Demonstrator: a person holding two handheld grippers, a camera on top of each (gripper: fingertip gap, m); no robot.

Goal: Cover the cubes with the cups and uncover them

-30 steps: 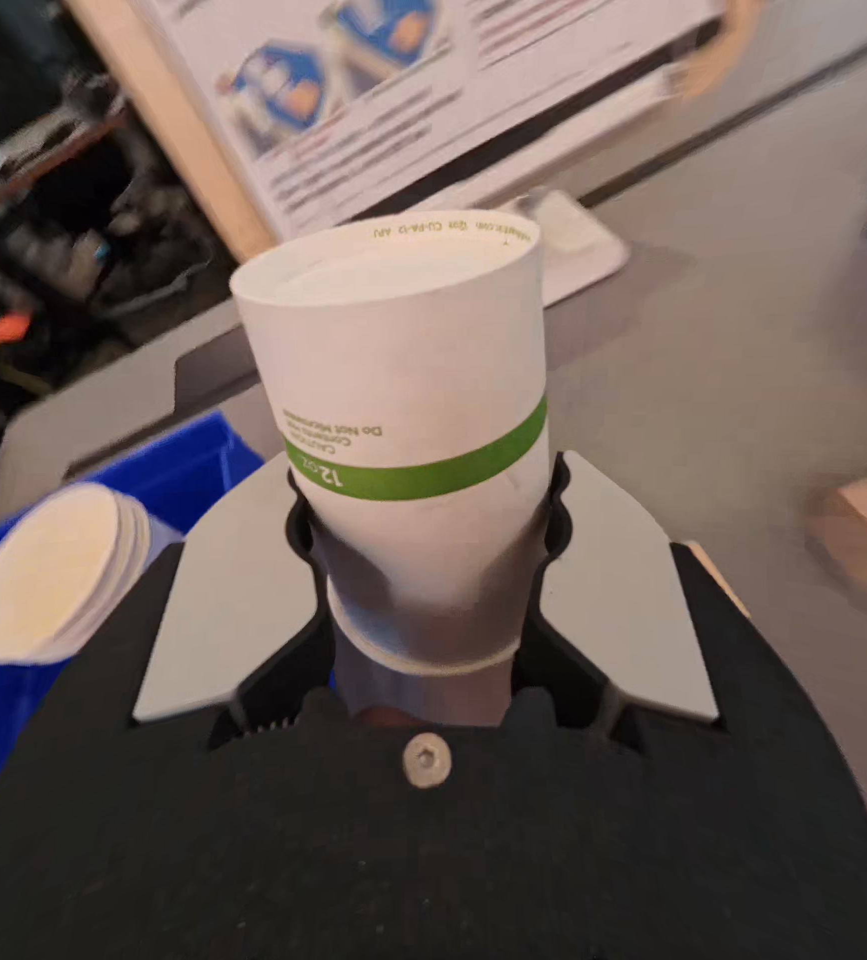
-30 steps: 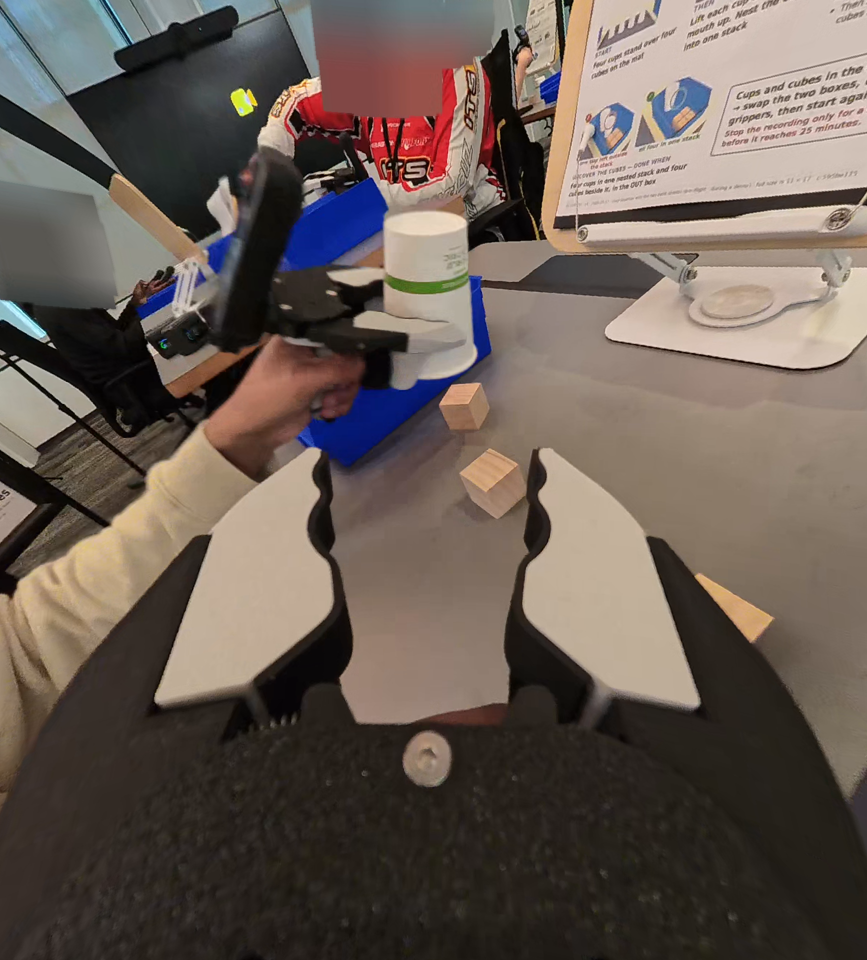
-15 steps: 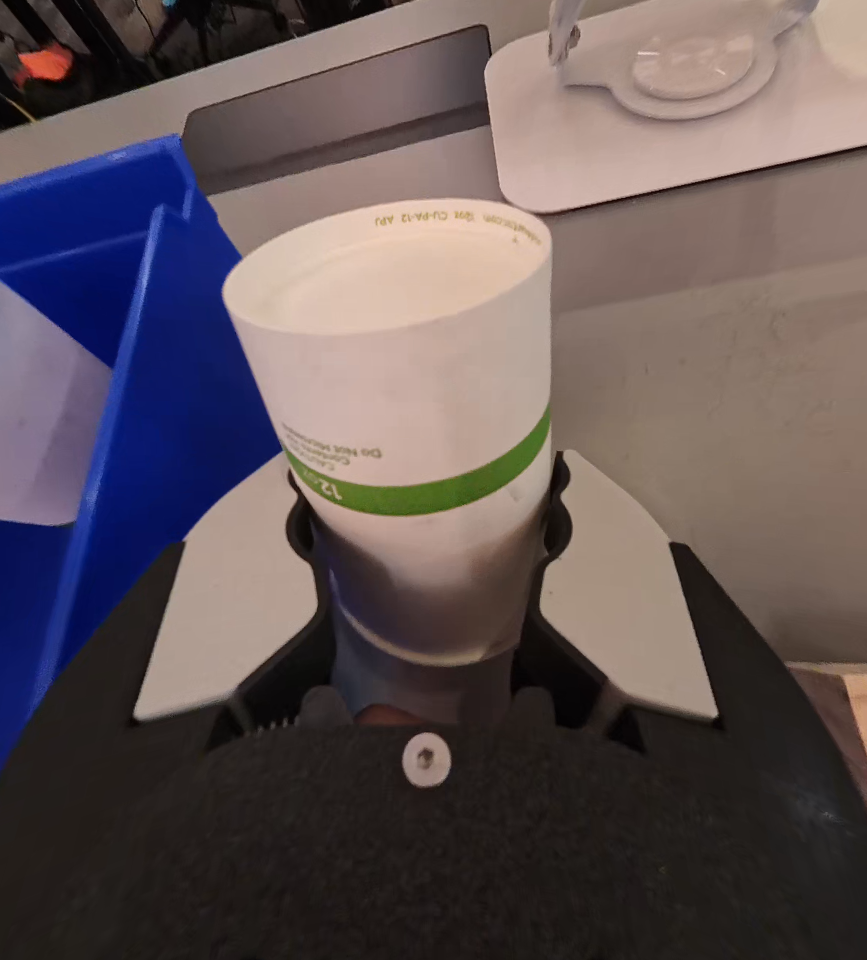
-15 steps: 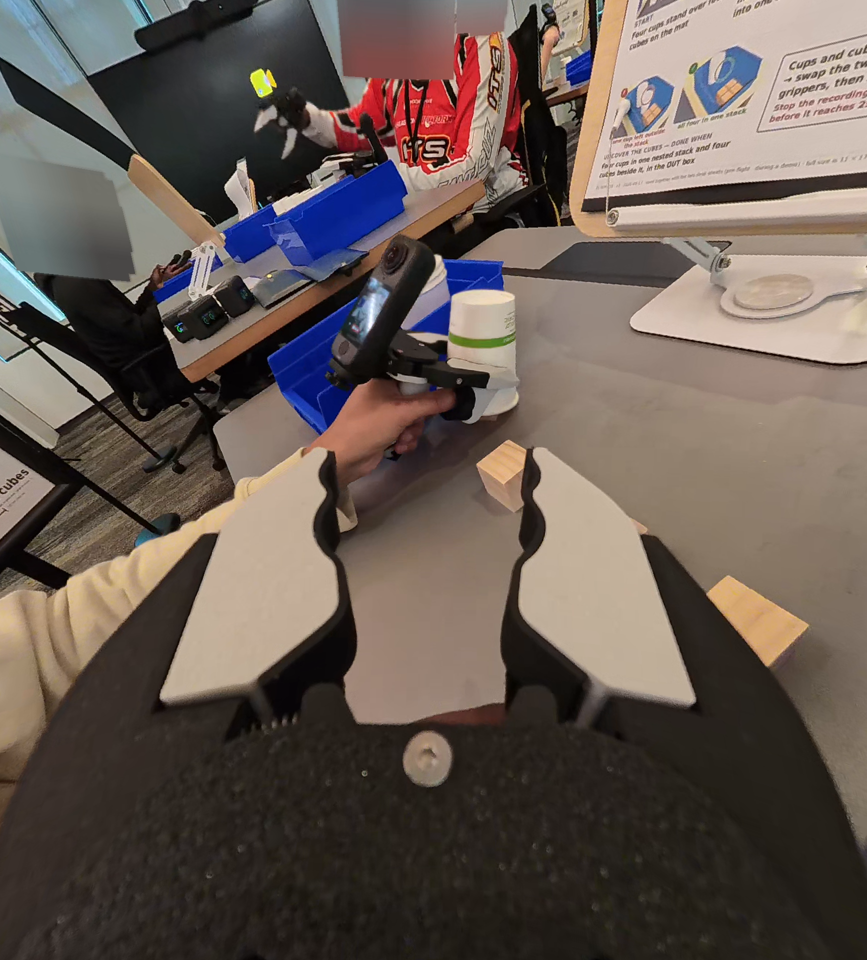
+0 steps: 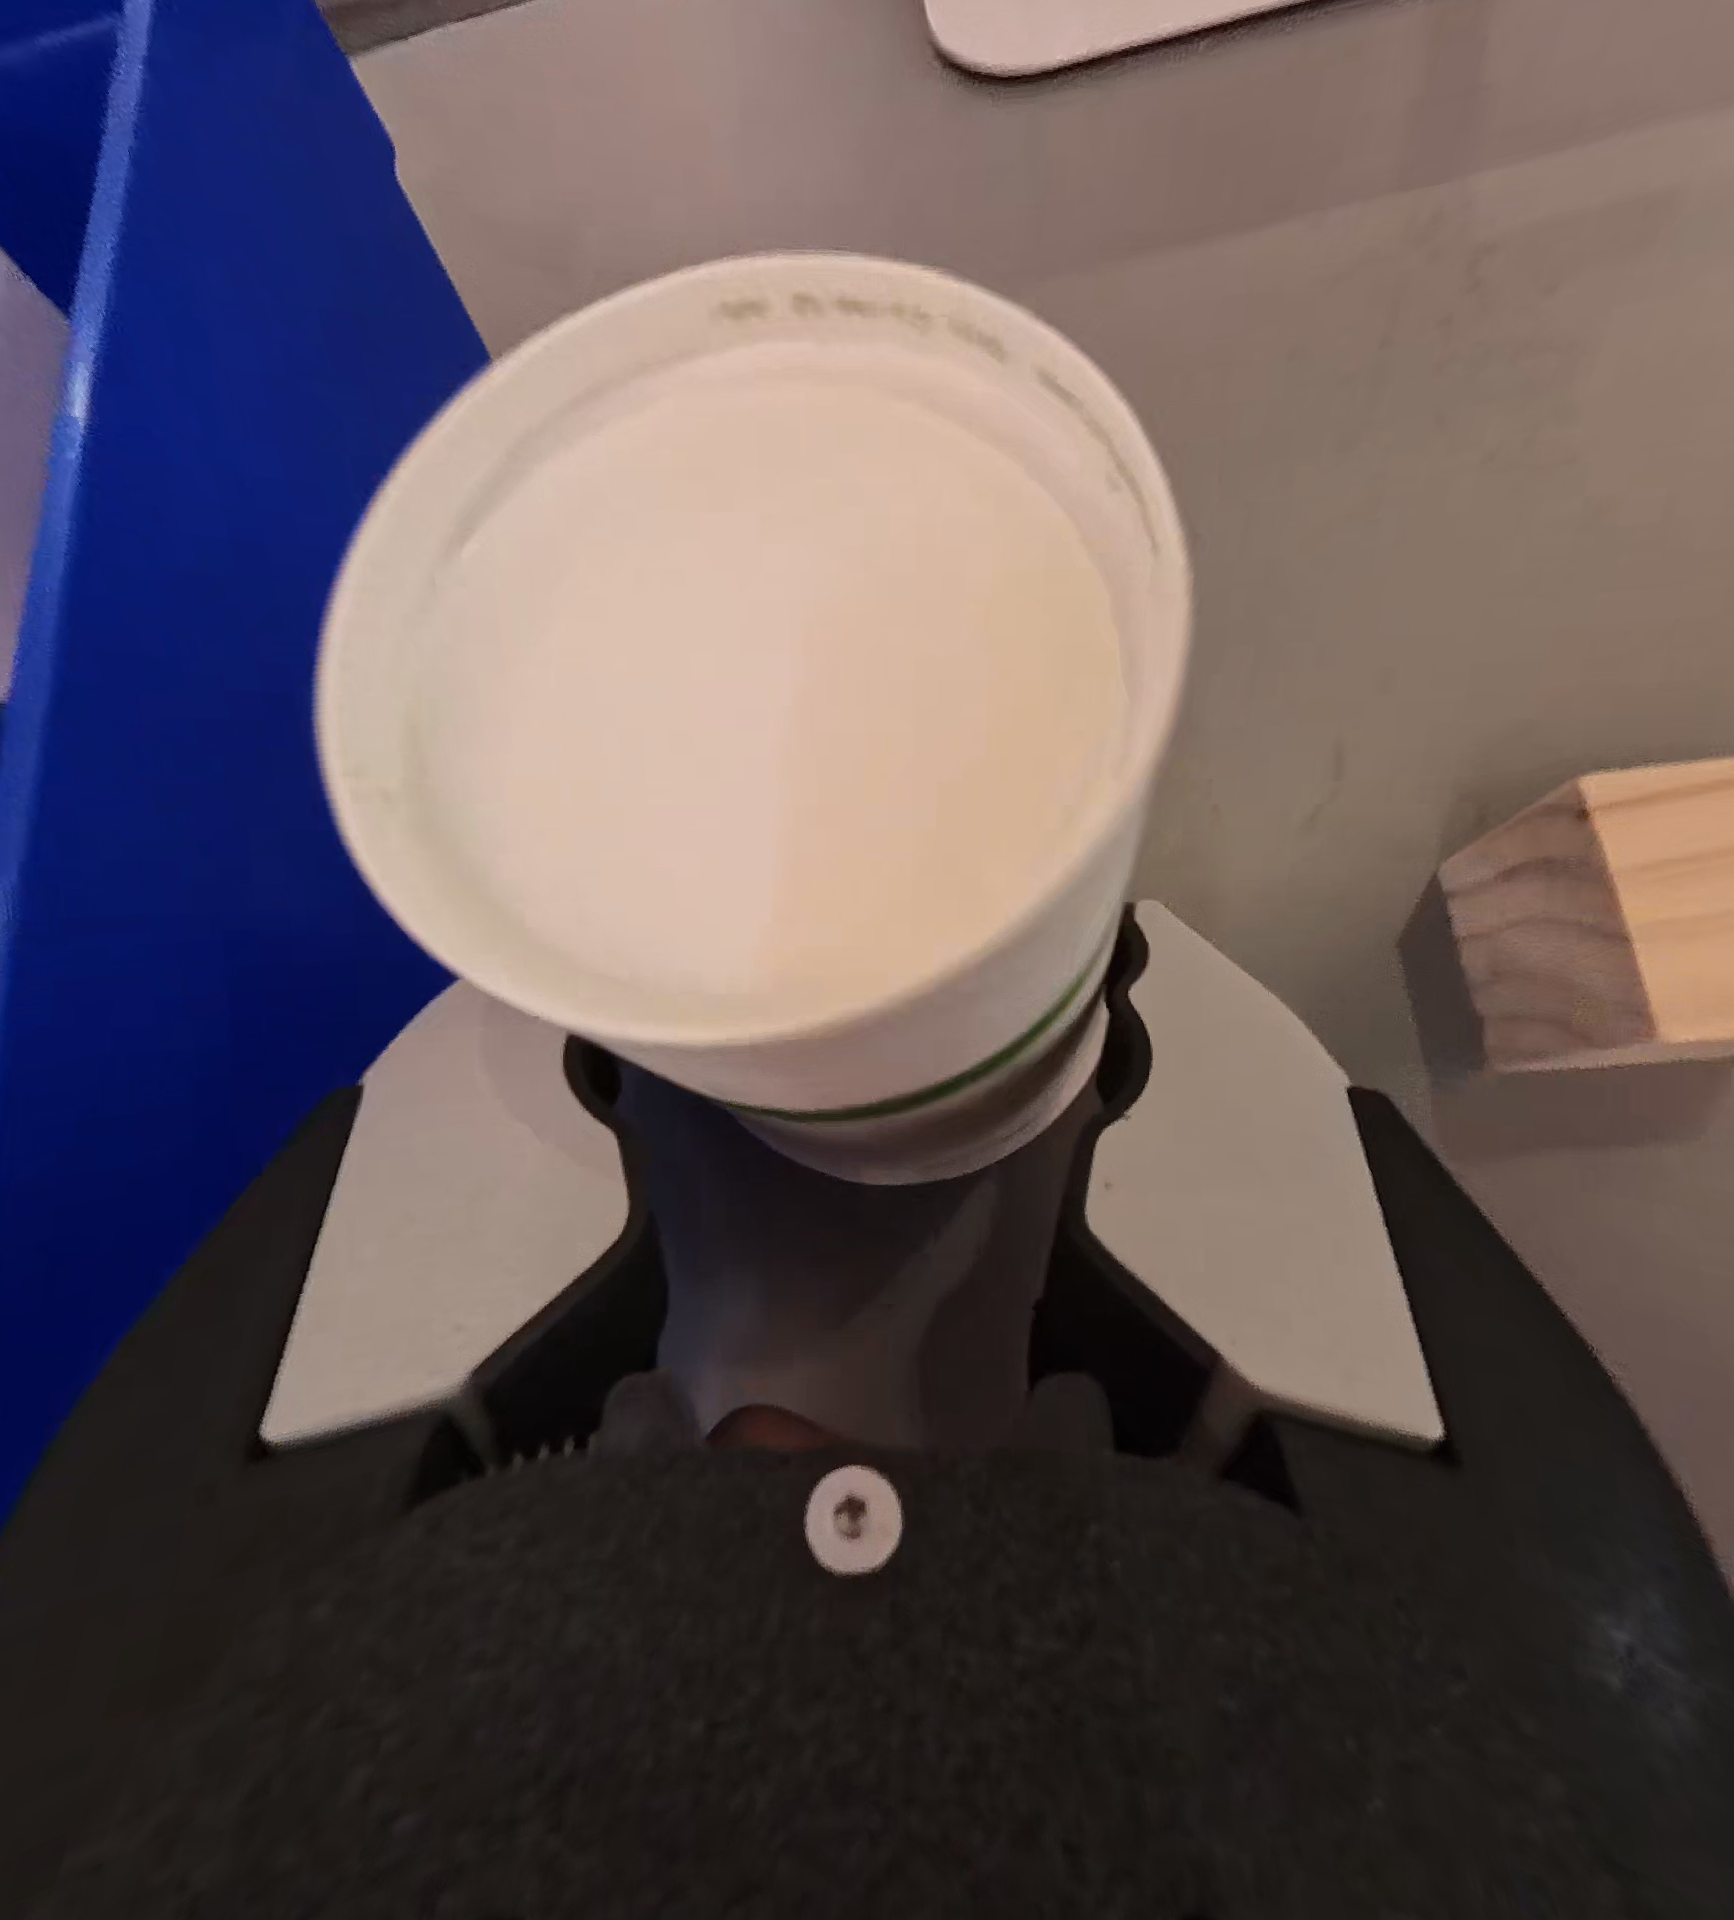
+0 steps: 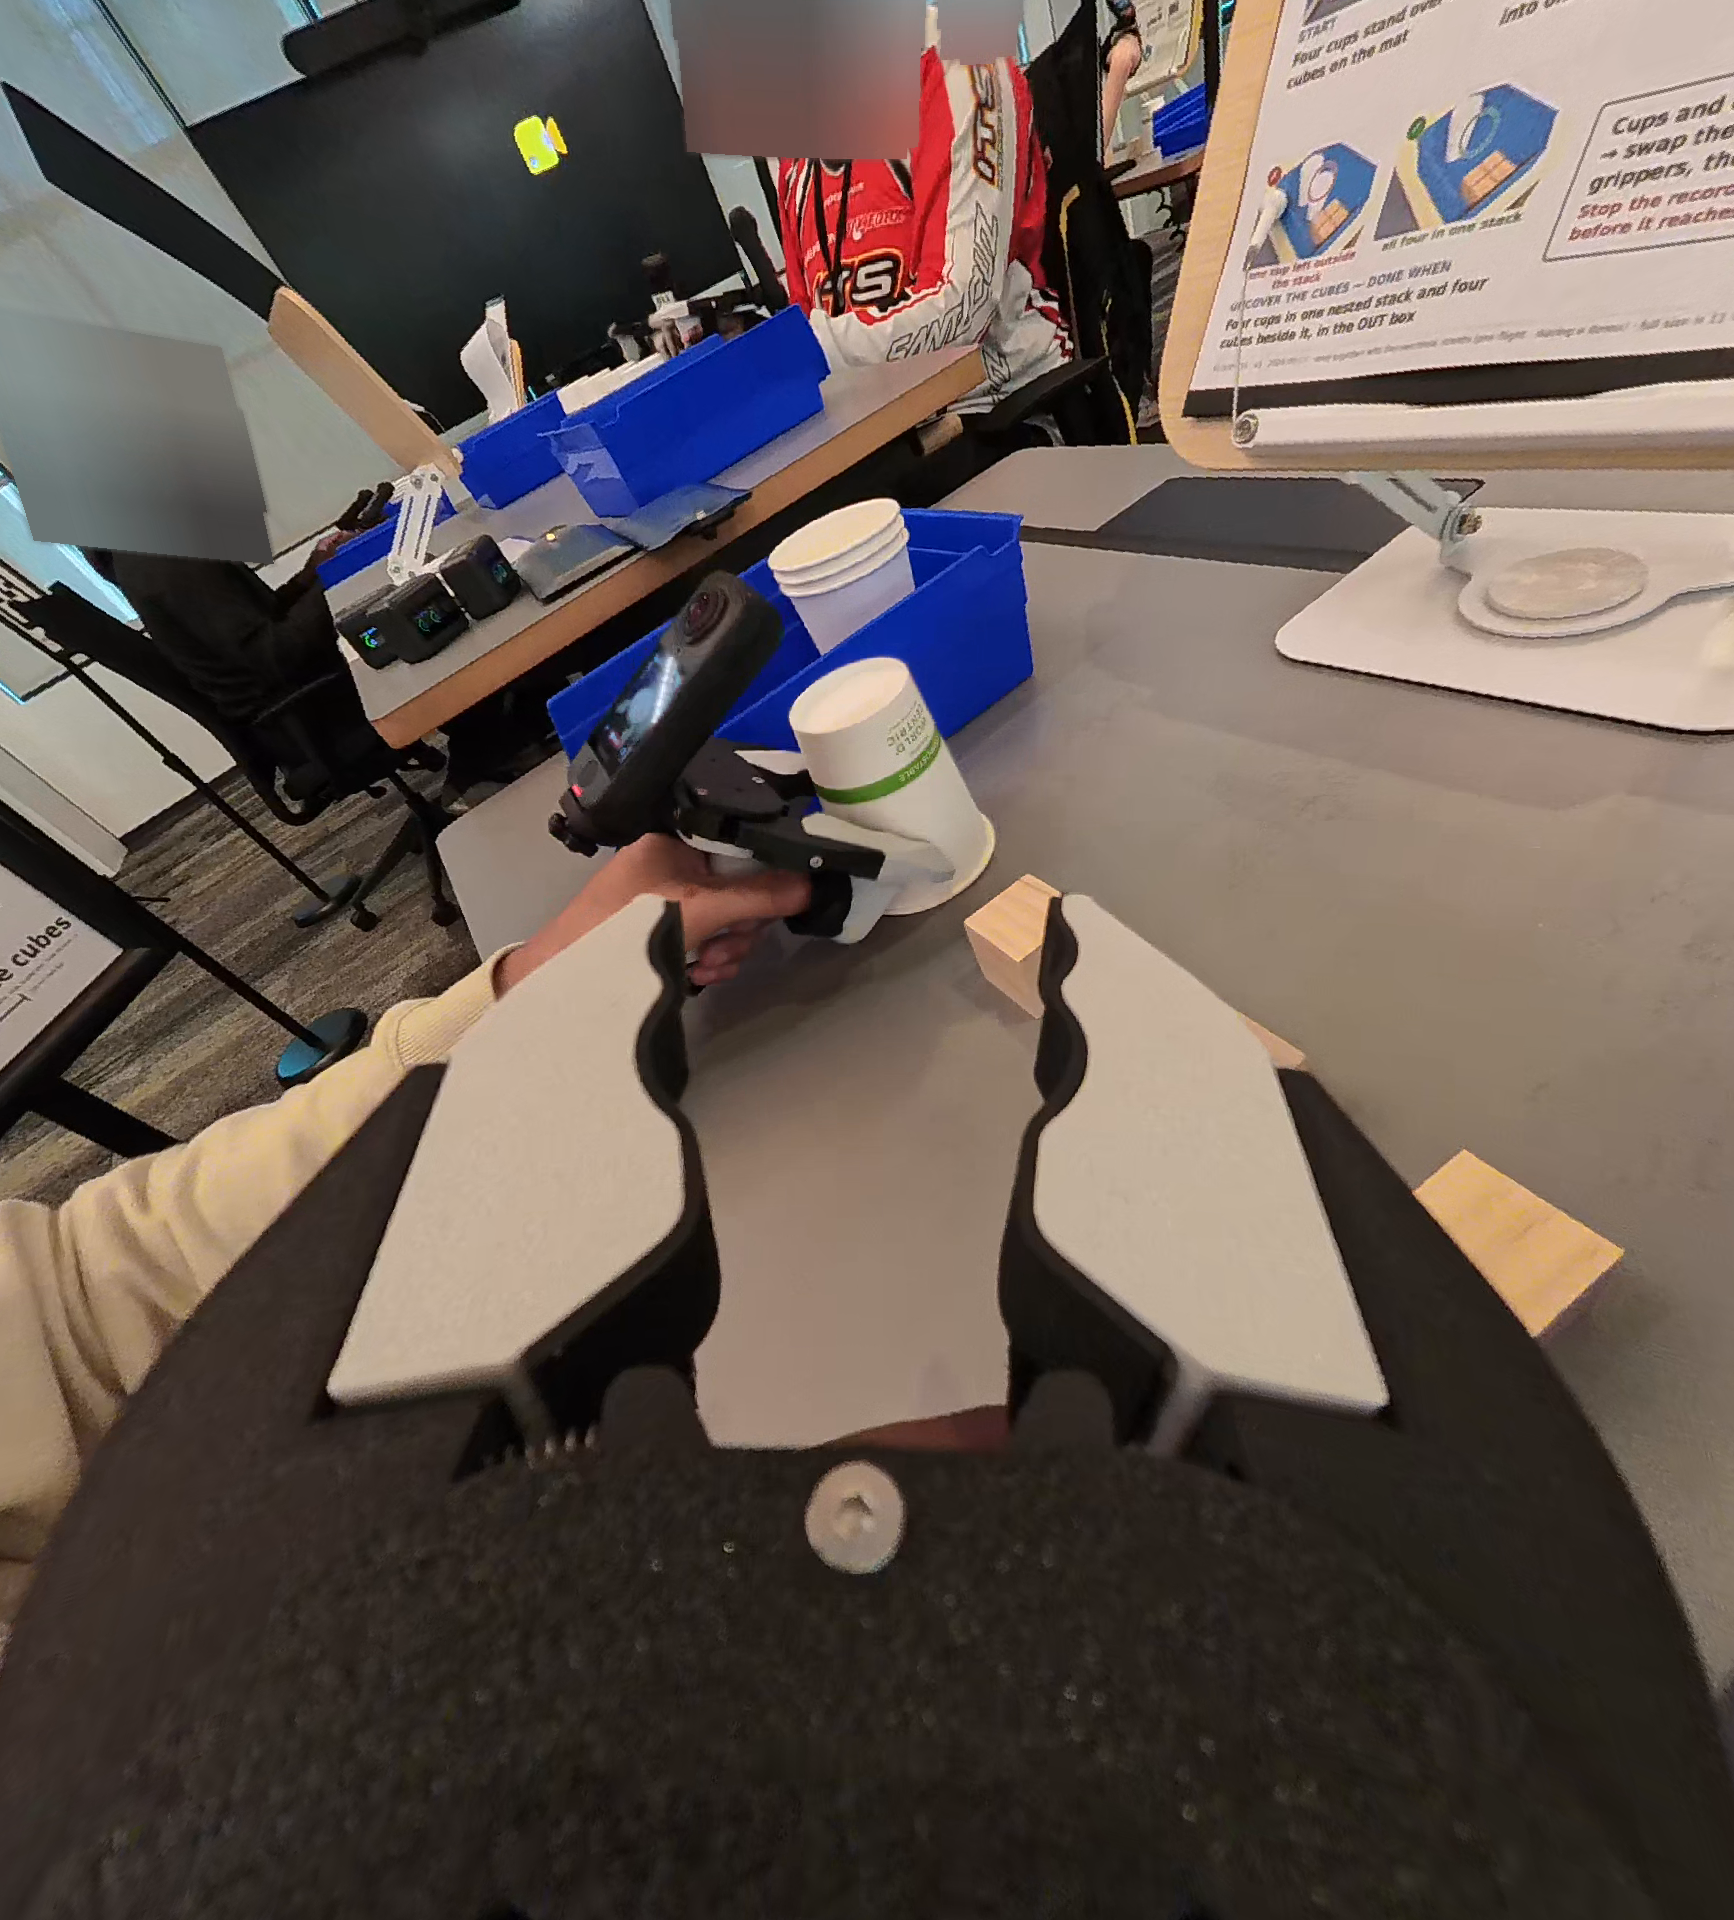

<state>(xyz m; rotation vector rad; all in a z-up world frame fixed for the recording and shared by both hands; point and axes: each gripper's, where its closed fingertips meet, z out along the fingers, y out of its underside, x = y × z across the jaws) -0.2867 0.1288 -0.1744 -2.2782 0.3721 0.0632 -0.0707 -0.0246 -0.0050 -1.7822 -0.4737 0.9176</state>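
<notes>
My left gripper (image 5: 842,1039) is shut on a white paper cup with a green band (image 5: 749,665), held upside down with its base toward the camera. In the right wrist view this cup (image 6: 894,790) leans with its mouth down at the grey table, and the left gripper (image 6: 842,862) grips its lower part. What is under it is hidden. A wooden cube (image 5: 1652,914) lies just right of the cup; it shows in the right wrist view (image 6: 1008,940), partly behind my finger. My right gripper (image 6: 858,935) is open and empty above the table. Another cube (image 6: 1512,1236) lies at its right.
A blue bin (image 6: 956,644) with a stack of white cups (image 6: 842,582) stands behind the held cup, close on its left (image 5: 167,623). A white stand (image 6: 1569,644) holding an instruction board is at the back right. People sit at another table beyond.
My left gripper has carried the cup down from mid-air to the table beside the blue bin and tipped it forward. The right gripper stayed open and shifted slightly.
</notes>
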